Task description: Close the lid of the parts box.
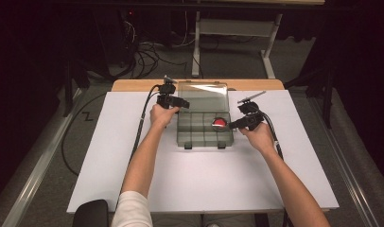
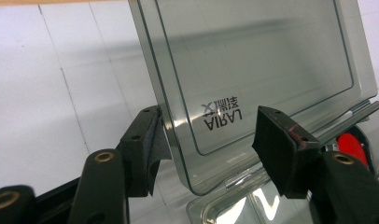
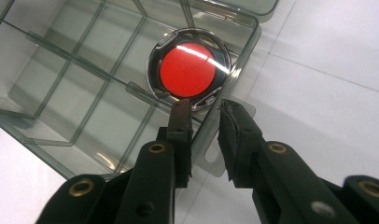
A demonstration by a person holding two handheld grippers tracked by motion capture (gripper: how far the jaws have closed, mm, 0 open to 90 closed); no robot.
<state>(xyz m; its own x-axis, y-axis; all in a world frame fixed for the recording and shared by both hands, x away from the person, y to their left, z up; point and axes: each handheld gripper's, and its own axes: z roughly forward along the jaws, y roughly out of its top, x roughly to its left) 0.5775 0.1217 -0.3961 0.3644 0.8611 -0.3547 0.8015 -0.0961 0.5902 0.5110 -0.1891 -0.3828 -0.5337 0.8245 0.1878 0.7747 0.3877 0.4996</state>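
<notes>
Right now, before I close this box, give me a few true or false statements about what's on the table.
1. The lid of the clear box stands open. True.
2. The red disc lies on the white table outside the box. False: it sits in a compartment by the box's wall.
3. The left gripper has its jaws on either side of the lid's corner. True.
4. The right gripper reaches for the lid. False: its jaws are at the box's wall beside the disc.
</notes>
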